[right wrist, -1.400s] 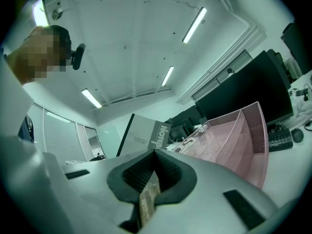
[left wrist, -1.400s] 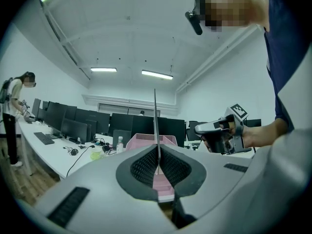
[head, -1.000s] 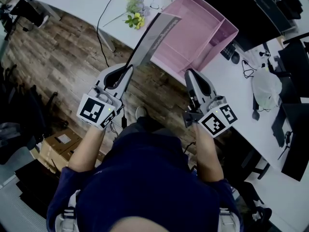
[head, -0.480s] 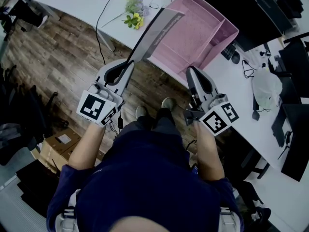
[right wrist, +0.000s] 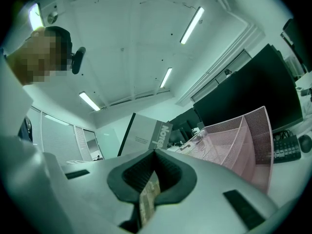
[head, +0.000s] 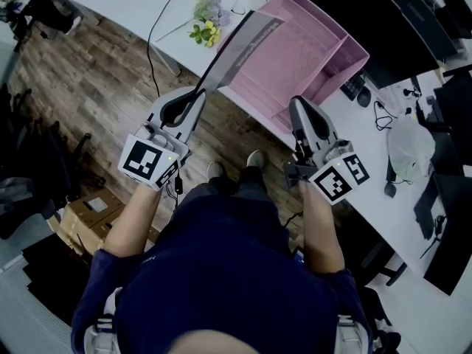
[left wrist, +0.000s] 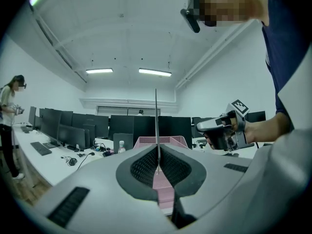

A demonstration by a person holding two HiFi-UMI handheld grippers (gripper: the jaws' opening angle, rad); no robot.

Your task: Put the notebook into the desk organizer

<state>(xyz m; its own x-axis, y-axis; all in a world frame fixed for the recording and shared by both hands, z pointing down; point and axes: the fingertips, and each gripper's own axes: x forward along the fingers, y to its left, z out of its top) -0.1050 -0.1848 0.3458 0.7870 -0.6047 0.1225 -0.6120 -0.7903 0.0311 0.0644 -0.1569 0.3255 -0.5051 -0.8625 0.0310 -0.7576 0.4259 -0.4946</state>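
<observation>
A thin grey notebook (head: 242, 44) with a black spine stands on edge, and my left gripper (head: 200, 95) is shut on its lower corner. Its far end reaches over the near left corner of the pink mesh desk organizer (head: 299, 56) on the white desk. In the left gripper view the notebook (left wrist: 156, 121) shows as a thin upright line between the shut jaws (left wrist: 158, 150), with the organizer (left wrist: 161, 141) straight behind. My right gripper (head: 297, 103) hovers at the organizer's near edge, shut (right wrist: 155, 151) on nothing. In the right gripper view the notebook (right wrist: 146, 133) is to its left and the organizer (right wrist: 239, 135) to its right.
A white desk (head: 184, 39) runs diagonally. It carries a flower vase (head: 206, 15), cables, a dark monitor (head: 383, 6) and a keyboard (head: 352, 87) behind the organizer. Cardboard boxes (head: 88, 223) lie on the wood floor at left. A person (left wrist: 7, 111) stands far left.
Both grippers and the notebook have edged toward the desk, so the notebook's end is a little further over the organizer. A second foot has stepped forward below.
</observation>
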